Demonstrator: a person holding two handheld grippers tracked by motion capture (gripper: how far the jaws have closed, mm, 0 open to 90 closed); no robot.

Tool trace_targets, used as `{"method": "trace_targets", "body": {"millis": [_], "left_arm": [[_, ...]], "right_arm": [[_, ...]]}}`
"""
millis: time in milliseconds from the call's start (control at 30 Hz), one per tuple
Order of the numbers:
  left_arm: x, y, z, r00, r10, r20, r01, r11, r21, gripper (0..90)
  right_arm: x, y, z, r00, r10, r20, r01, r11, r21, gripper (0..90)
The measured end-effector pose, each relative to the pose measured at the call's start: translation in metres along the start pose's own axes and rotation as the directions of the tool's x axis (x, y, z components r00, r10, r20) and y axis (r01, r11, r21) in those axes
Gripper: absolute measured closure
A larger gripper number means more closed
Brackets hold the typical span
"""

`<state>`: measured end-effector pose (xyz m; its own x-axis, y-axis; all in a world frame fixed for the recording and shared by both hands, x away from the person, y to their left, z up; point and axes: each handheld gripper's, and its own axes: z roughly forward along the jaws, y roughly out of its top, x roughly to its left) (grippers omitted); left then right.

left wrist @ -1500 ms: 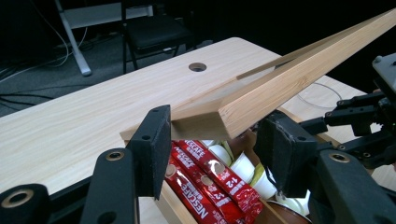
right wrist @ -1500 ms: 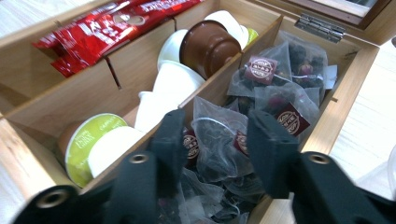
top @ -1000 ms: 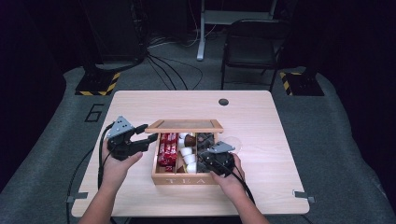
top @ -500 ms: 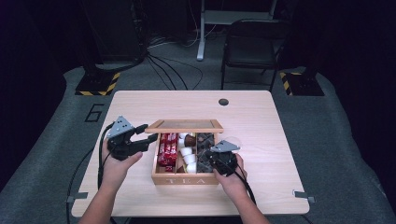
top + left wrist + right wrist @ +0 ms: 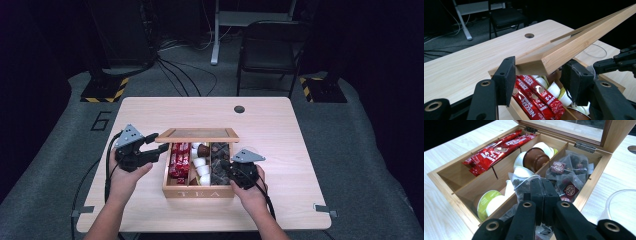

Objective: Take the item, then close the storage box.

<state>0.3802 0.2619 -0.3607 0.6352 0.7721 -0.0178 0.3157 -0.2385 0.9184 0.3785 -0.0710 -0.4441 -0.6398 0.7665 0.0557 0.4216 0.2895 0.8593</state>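
1. The left gripper (image 5: 150,150) sits left of the box (image 5: 198,192), jaws wide, the lid's (image 5: 574,42) corner between them, untouched.
2. The right gripper (image 5: 541,195) reaches into the box's right compartment, jaws pressed together on a clear tea bag (image 5: 524,185).
3. The box front reads "TEA"; the red sticks (image 5: 536,95) read "NESCAFE".

Dim room — grey floor (image 5: 360,150), black chair (image 5: 270,50), cables (image 5: 175,70), hazard-striped bases (image 5: 105,90).
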Motion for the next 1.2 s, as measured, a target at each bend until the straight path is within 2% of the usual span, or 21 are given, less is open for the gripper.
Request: {"method": "trace_targets", "body": {"millis": [267,533,967,1200], "left_arm": [[0.000,0.000,0.000,1.0000,0.001,0.001,-0.001,1.0000,0.003,46.0],[0.000,-0.001,0.002,1.0000,0.002,-0.004,-0.002,1.0000,0.004,46.0],[0.000,-0.001,0.001,0.9999,0.010,-0.007,-0.010,0.9999,0.005,46.2],[0.000,-0.001,0.002,0.9999,0.008,-0.007,-0.008,1.0000,0.002,46.2]], "right_arm": [[-0.001,0.004,-0.005,0.9999,0.001,-0.013,-0.001,1.000,-0.009,89.5],[-0.002,0.009,-0.009,0.9982,0.023,-0.055,-0.023,1.000,0.001,89.4],[-0.007,0.014,-0.024,0.9980,0.031,-0.056,-0.032,0.999,-0.027,89.7],[-0.006,0.020,-0.034,0.9988,0.003,-0.048,-0.006,0.999,-0.052,89.8]]}}
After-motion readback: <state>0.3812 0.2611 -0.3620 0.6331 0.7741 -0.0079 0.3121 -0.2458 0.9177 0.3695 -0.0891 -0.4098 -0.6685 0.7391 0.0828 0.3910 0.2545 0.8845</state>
